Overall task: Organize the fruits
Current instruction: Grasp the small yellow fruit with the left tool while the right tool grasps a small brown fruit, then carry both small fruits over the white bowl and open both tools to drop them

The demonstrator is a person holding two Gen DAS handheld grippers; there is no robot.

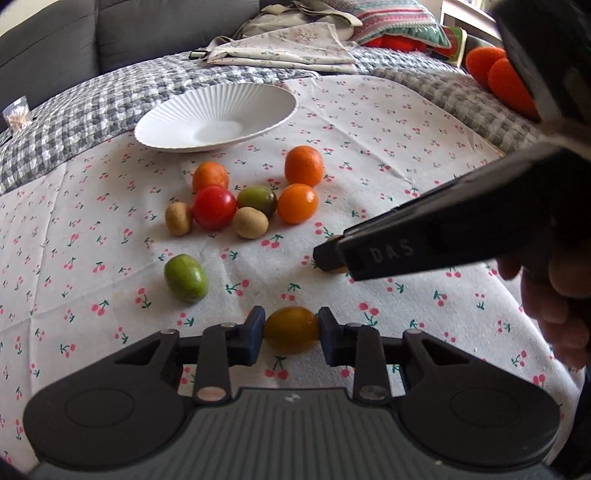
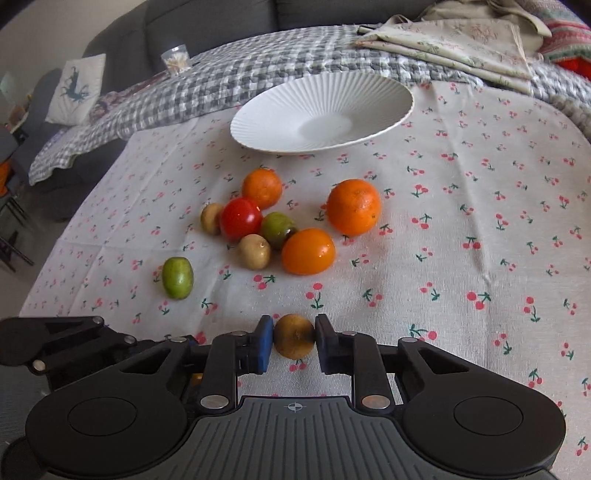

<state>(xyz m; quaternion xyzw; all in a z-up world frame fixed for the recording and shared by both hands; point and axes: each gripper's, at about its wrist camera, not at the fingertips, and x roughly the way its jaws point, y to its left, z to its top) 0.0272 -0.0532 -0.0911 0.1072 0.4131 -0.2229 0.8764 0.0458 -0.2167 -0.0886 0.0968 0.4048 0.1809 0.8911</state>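
My left gripper (image 1: 291, 328) is shut on a yellow-green tomato (image 1: 291, 329) just above the cherry-print cloth. My right gripper (image 2: 294, 336) is shut on a small brown kiwi (image 2: 294, 336); it also shows in the left wrist view (image 1: 330, 254), coming in from the right. A white ribbed plate (image 1: 177, 110) (image 2: 391, 96) sits at the back, with nothing on it. Between plate and grippers lie loose fruits: two oranges (image 1: 304, 165) (image 2: 354, 206), a red tomato (image 1: 214, 207) (image 2: 241, 218), an orange tomato (image 1: 297, 203) (image 2: 308, 251), two kiwis (image 1: 251, 222) and a lone green fruit (image 1: 185, 278) (image 2: 177, 277).
A grey checked blanket (image 1: 74, 122) and folded cloths (image 1: 284, 44) lie behind the plate. Orange plush items (image 1: 498, 74) sit at the far right. A dark sofa back (image 1: 147, 26) stands behind. The cloth's left edge (image 2: 92, 192) drops off to the floor.
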